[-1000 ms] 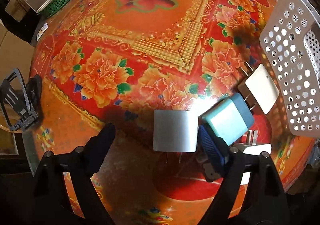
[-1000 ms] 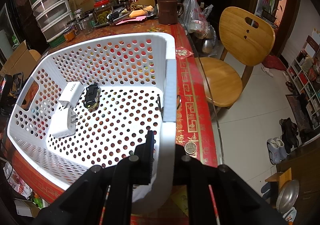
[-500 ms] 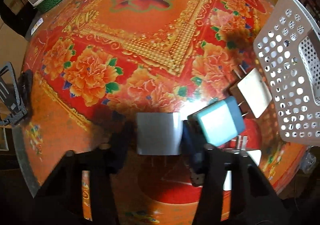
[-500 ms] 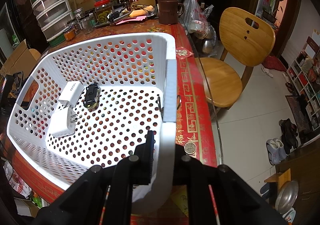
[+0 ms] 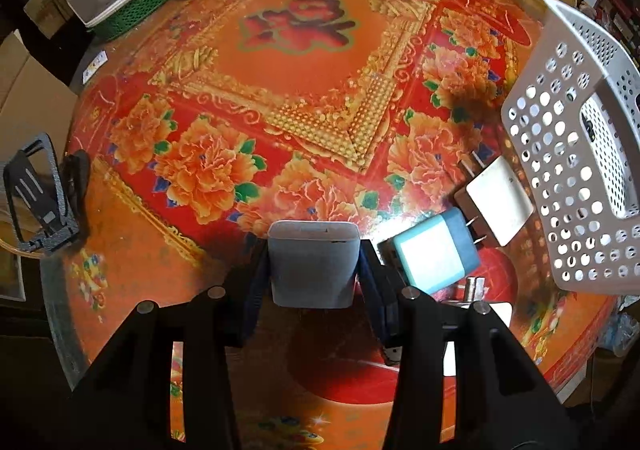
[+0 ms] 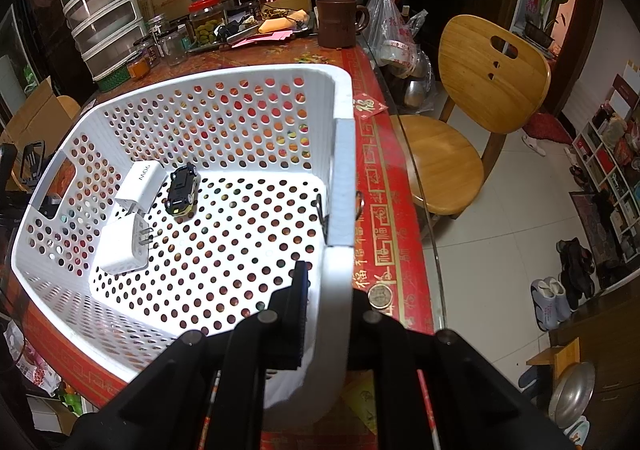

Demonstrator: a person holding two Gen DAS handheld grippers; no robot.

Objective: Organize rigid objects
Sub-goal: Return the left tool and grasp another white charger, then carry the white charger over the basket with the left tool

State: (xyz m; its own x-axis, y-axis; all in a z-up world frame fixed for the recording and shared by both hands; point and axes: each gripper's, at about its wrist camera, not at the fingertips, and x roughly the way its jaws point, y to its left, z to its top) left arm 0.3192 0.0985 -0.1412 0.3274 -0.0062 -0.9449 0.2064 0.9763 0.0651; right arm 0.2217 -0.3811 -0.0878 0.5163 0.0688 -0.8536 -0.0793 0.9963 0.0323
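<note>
Two white chargers (image 6: 130, 222) and a toy car (image 6: 182, 190) already lie in the white basket (image 6: 240, 122), whose rim the right claw (image 6: 326, 314) pinches. The left claw (image 5: 312, 266) is closed on a grey charger (image 5: 312, 264). A teal charger (image 5: 436, 254) and a white charger (image 5: 500, 204) remain on the bench (image 5: 300, 98).

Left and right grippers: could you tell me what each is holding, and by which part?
The left gripper clamps the grey charger by its two side faces. The right gripper pinches the white basket by its near corner wall.
</note>
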